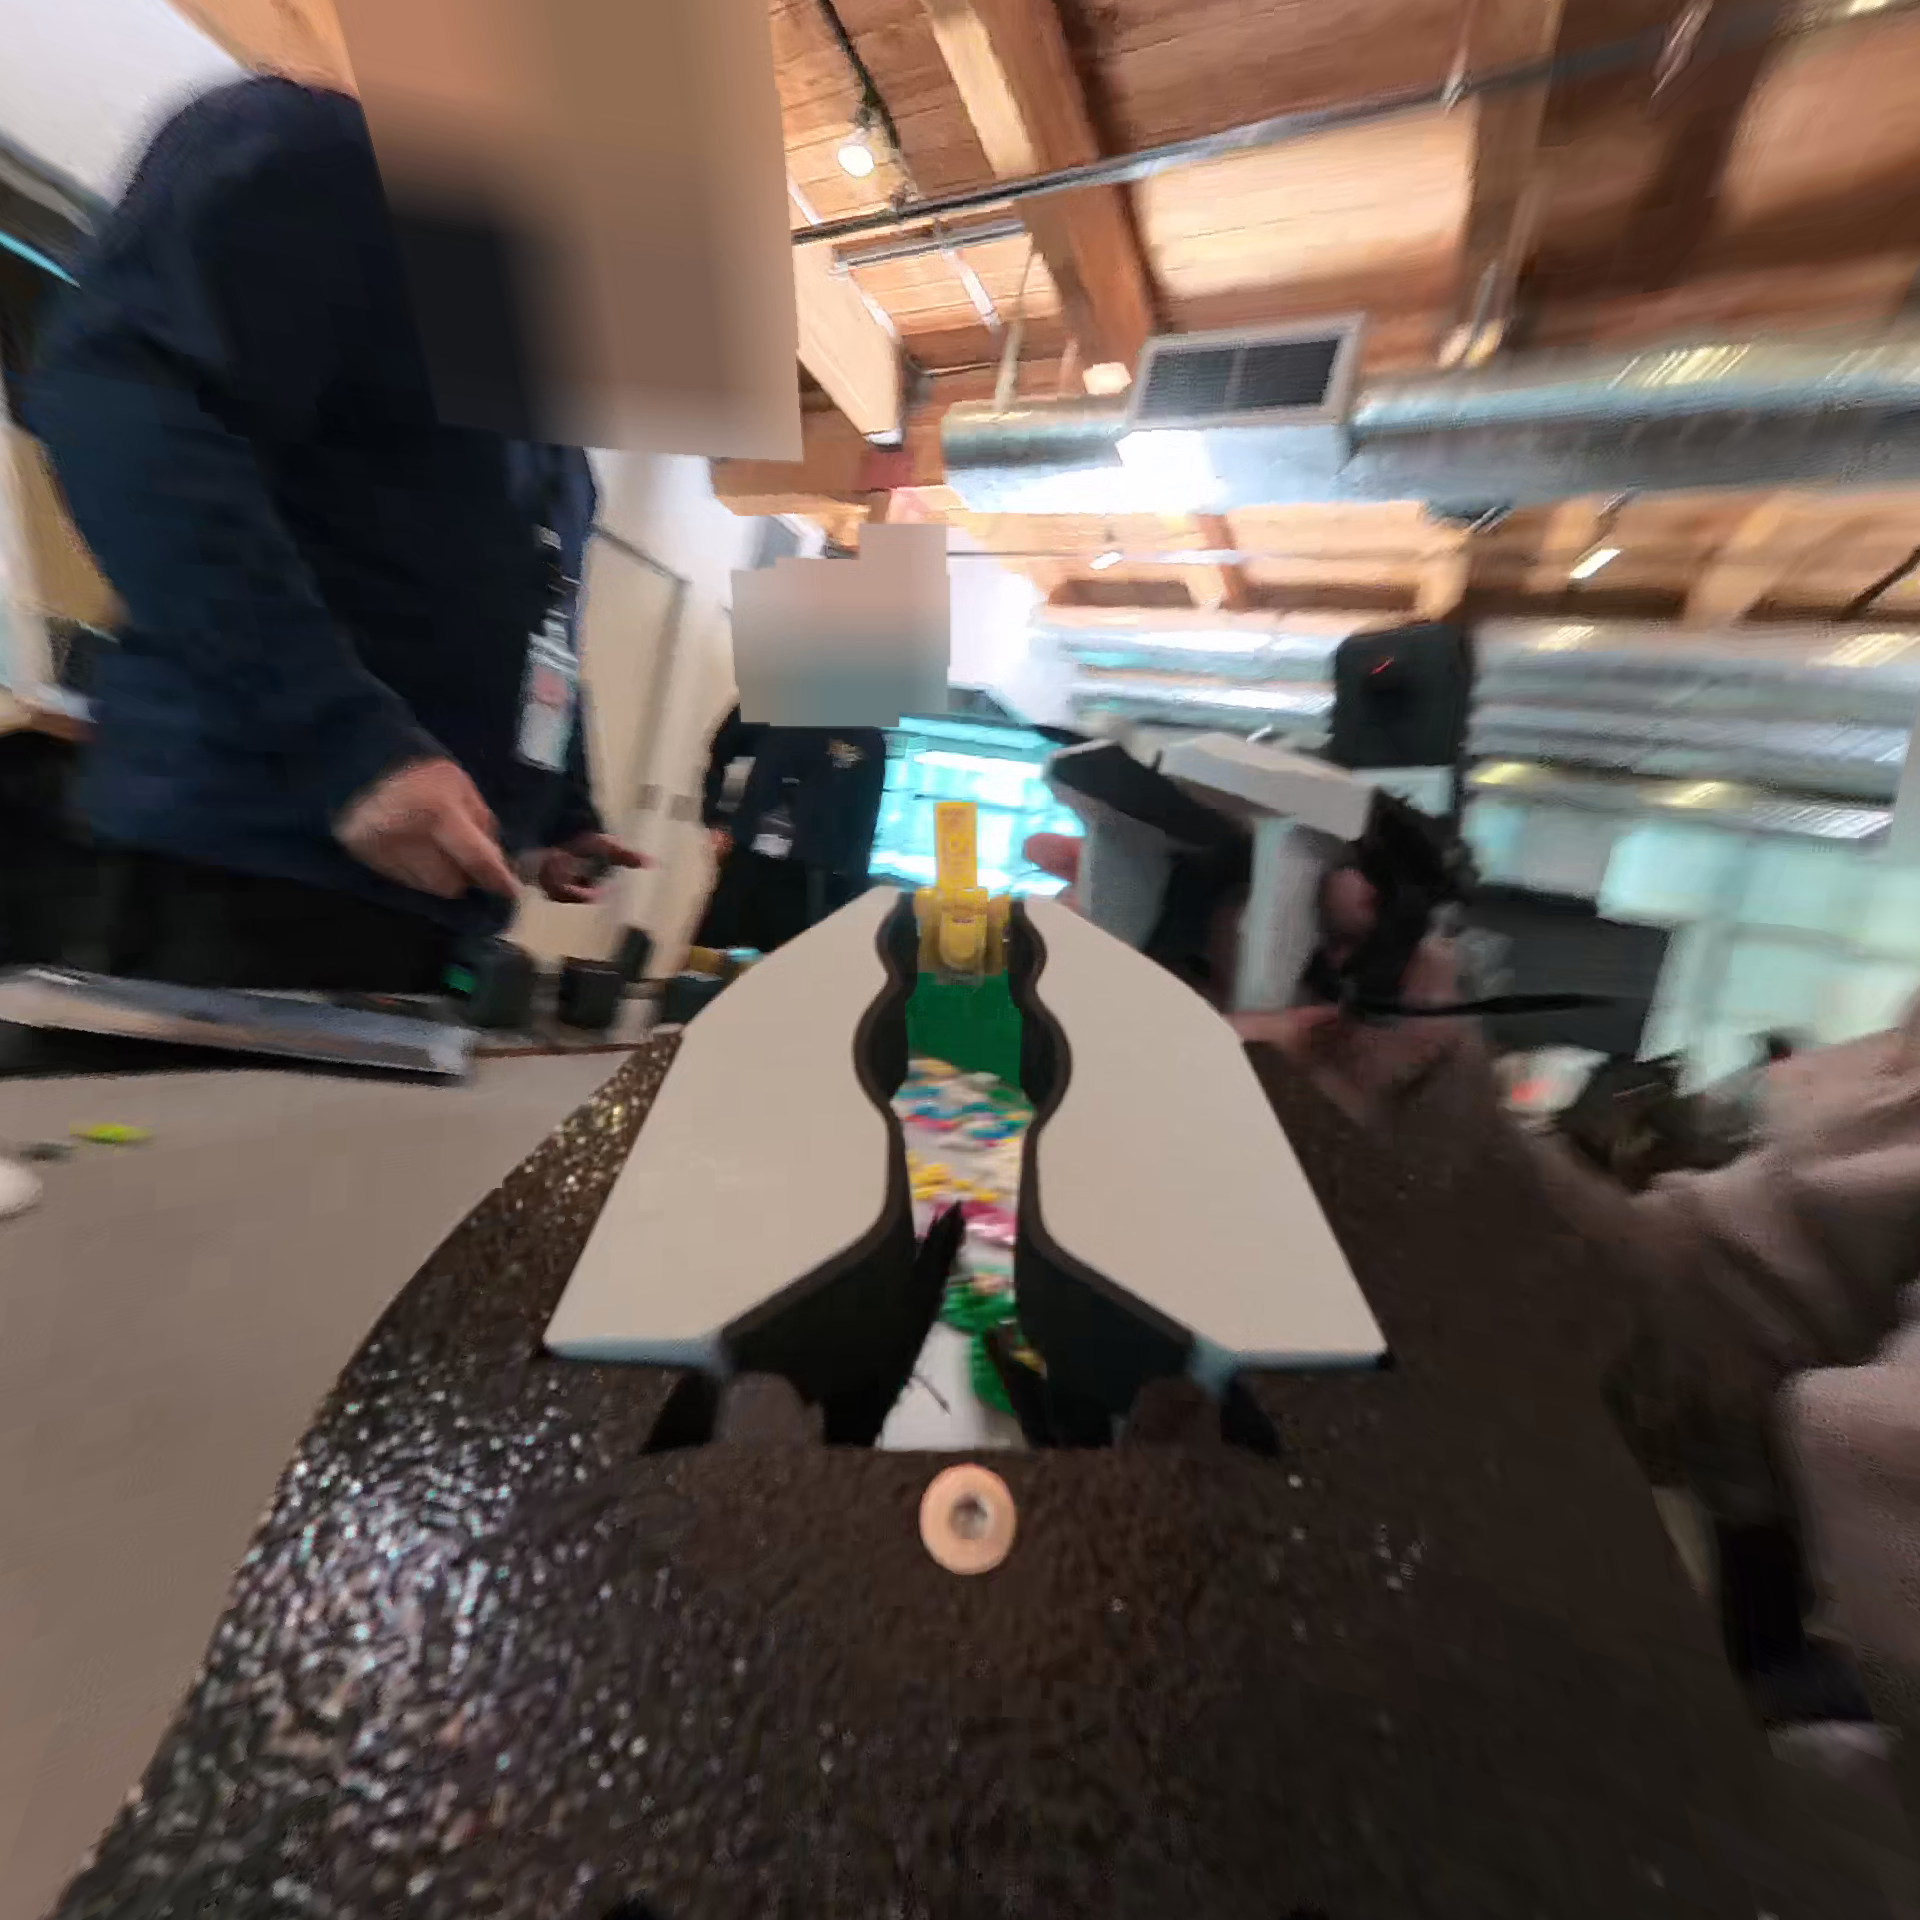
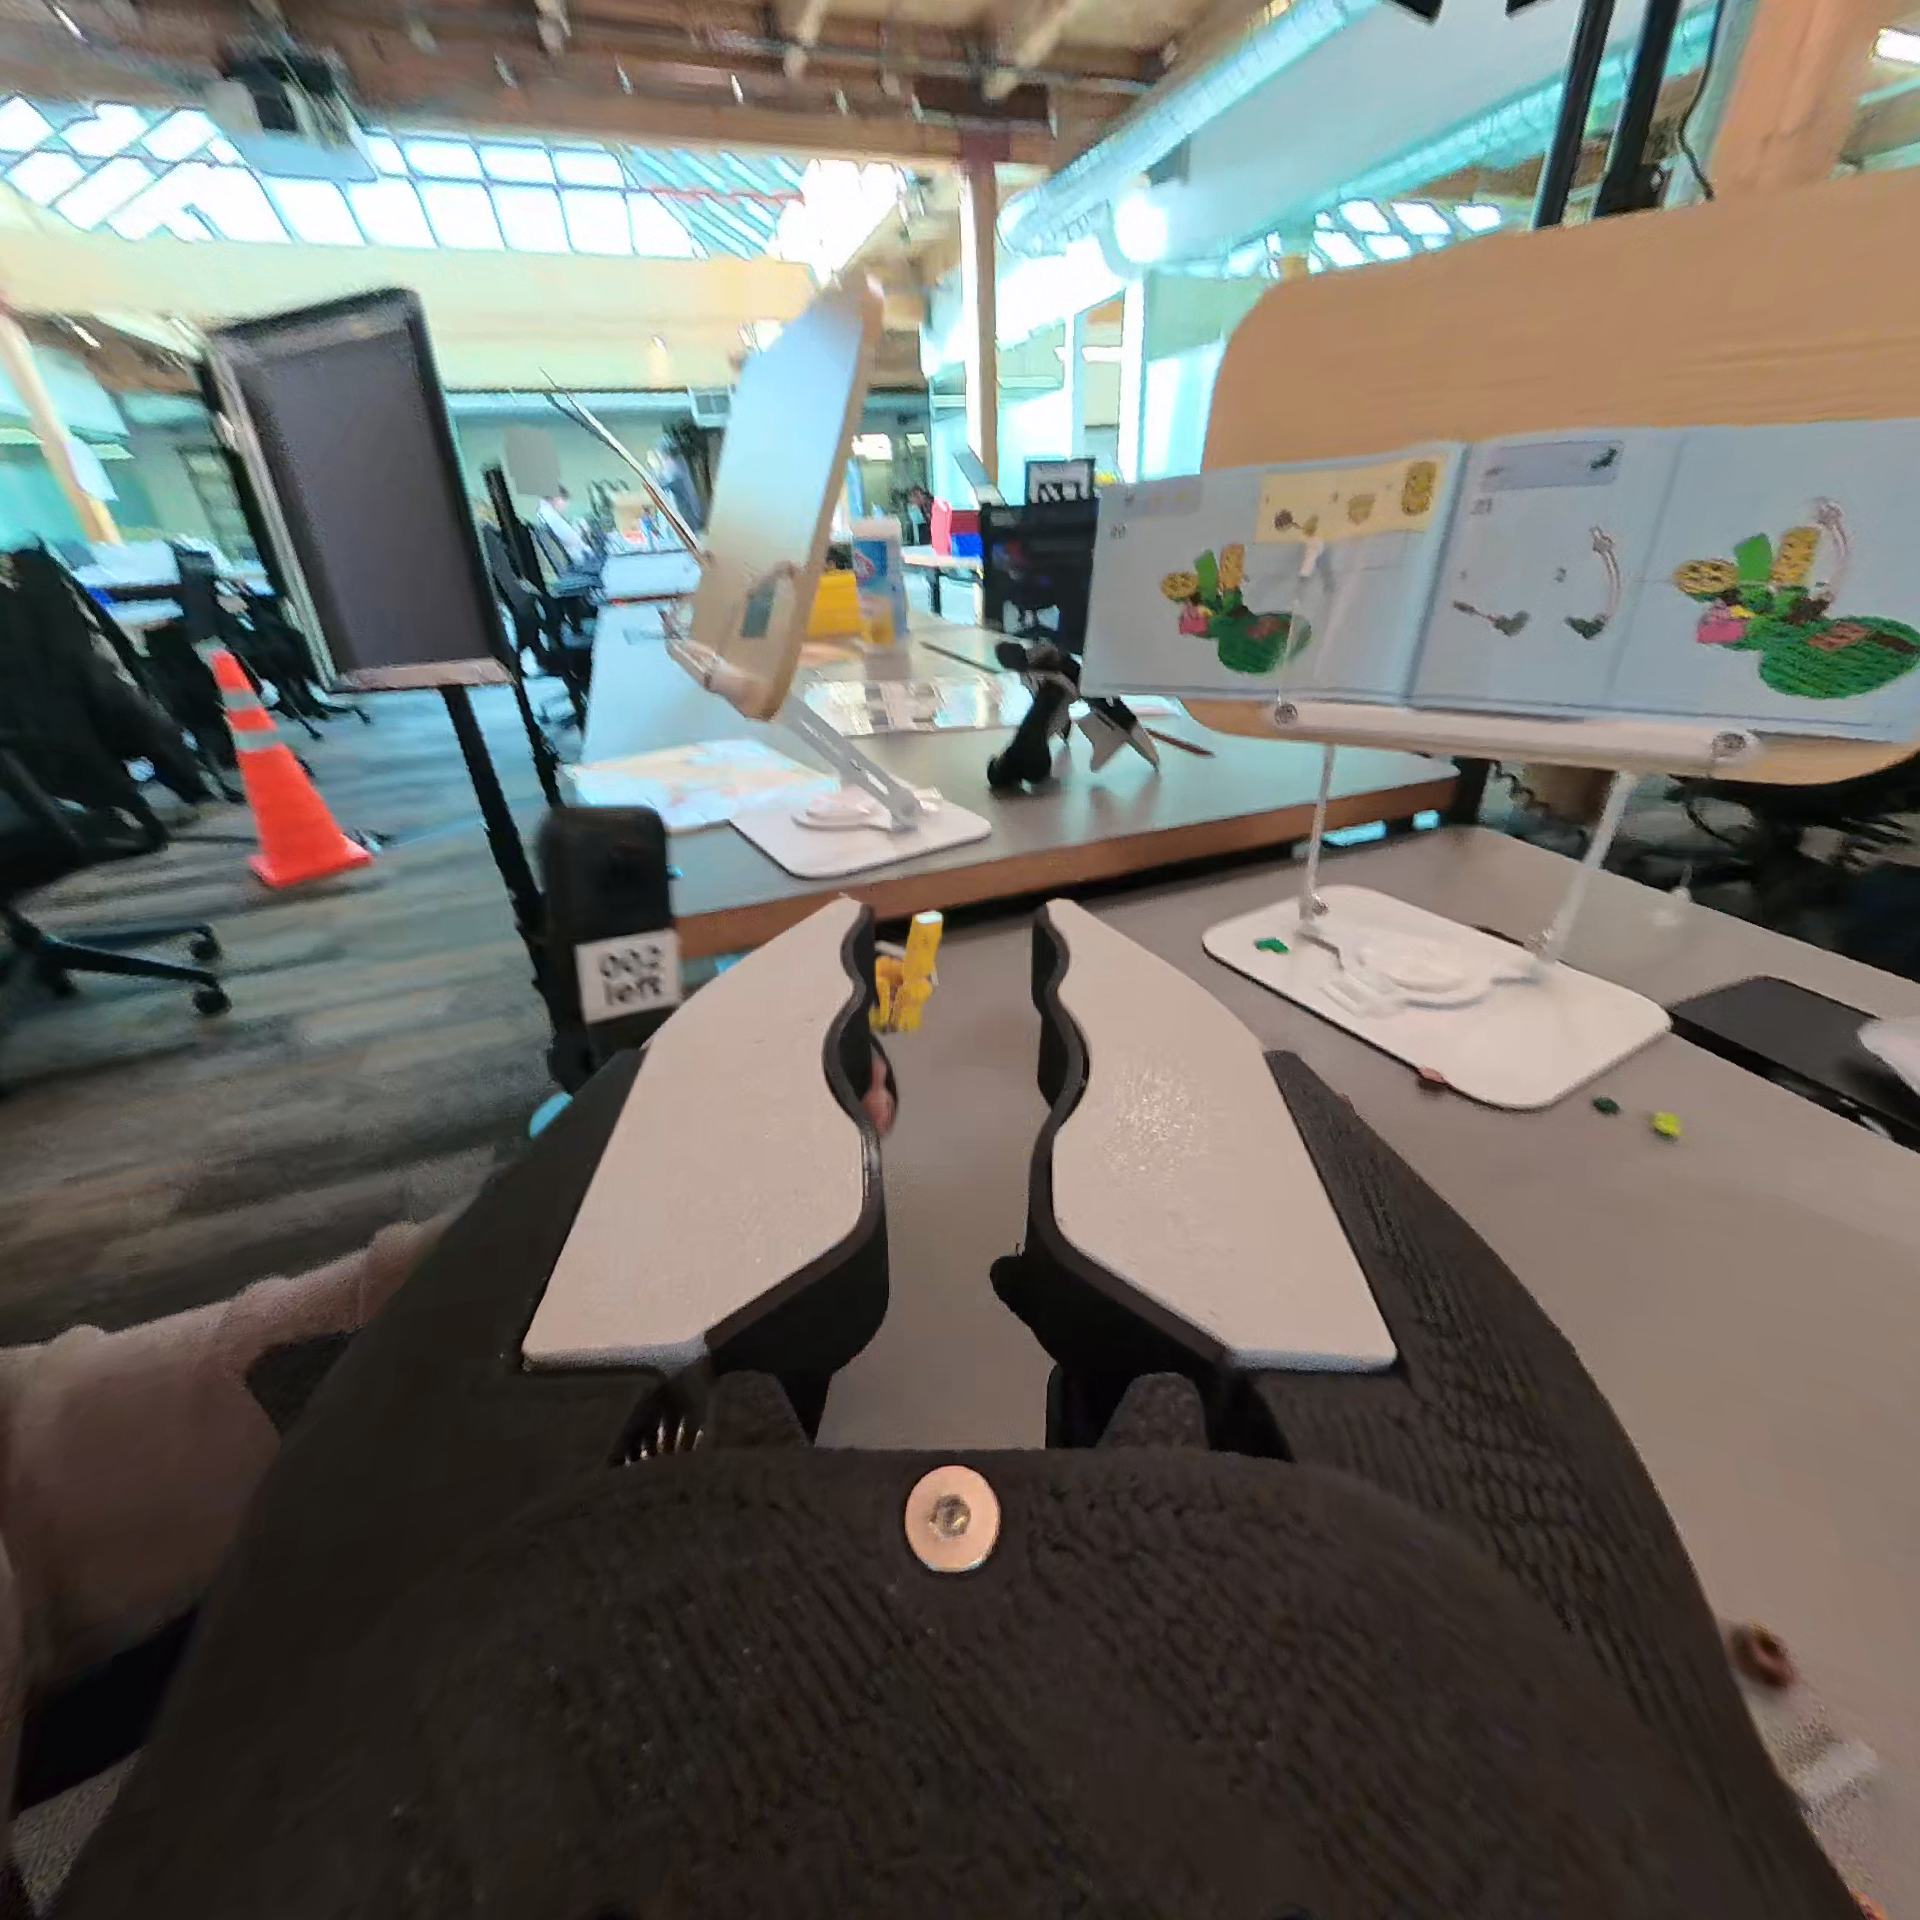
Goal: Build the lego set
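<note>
- Left wrist view: the left gripper (image 1: pixel 961 935) is clamped on a green-and-yellow lego assembly (image 1: pixel 958 971), its jaws nearly together around the green part, with a yellow piece standing up past the fingertips.
- The assembly's long axis runs forward along the fingers, yellow end outermost.
- The right gripper (image 2: pixel 951 971) is parted and holds nothing, its jaws well apart over the grey tabletop (image 2: pixel 1299 1247).
- In the right wrist view the yellow piece shows just ahead, toward the left finger's side, so the empty right gripper is the nearer free one.
- An open instruction booklet on a white stand (image 2: pixel 1496 582) sits beyond to the right, with tiny loose green and yellow pieces (image 2: pixel 1636 1114) near its base.
</note>
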